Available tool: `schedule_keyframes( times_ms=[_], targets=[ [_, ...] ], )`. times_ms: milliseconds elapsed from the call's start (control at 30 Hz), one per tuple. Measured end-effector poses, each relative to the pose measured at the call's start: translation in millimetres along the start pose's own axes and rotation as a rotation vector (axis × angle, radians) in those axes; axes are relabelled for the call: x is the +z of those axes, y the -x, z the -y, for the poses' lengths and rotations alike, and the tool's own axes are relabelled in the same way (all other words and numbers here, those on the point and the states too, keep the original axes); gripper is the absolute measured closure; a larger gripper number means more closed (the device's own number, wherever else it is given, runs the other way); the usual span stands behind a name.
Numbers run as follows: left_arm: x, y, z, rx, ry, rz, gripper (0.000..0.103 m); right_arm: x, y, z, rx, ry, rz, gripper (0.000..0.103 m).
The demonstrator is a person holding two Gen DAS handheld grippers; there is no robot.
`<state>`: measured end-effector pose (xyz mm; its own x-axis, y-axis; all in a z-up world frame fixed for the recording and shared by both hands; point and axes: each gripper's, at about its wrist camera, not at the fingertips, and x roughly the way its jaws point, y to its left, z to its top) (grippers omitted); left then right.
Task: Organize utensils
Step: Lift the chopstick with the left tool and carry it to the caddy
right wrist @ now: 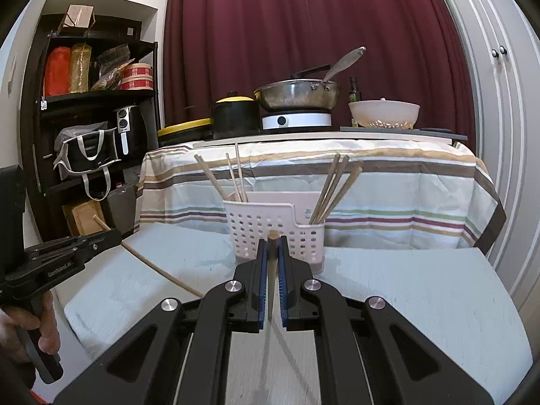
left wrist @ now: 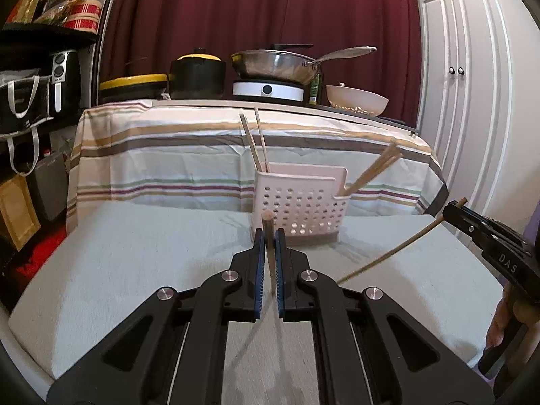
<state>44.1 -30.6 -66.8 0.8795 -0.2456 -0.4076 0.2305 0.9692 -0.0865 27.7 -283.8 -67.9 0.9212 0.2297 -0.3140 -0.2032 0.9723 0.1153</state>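
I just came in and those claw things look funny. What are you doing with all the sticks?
A person is sorting chopsticks into a white perforated utensil holder on the table. The left gripper is shut on one chopstick, and the right gripper is shut on another chopstick. Neither held one is in the holder yet. Several chopsticks already stand in it: some in the left compartment and some in the right compartment.

White perforated utensil basket (right wrist: 270,233) upright on the desk, wooden chopsticks leaning in left (right wrist: 236,179) and right compartments (right wrist: 332,189), two loose chopsticks (left wrist: 269,253) (right wrist: 271,270) clamped.
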Motion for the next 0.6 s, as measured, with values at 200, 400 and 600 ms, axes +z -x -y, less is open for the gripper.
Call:
schedule_keyframes(
  times_ms=[200,400,600],
  targets=[
    [17.7,-18.4,-3.6,-0.004,-0.007,0.007,0.096,14.6,-17.6,3.2,0.003,-0.009,0.007,0.096],
    [31.6,-36.6,-8.0,-0.015,-0.015,0.007,0.096,24.7,-32.7,4.9,0.010,-0.008,0.012,0.096],
    [43.6,-46.8,-12.1,-0.028,-0.008,0.001,0.096,31.9,-41.2,6.1,0.021,-0.013,0.009,0.096]
  ],
)
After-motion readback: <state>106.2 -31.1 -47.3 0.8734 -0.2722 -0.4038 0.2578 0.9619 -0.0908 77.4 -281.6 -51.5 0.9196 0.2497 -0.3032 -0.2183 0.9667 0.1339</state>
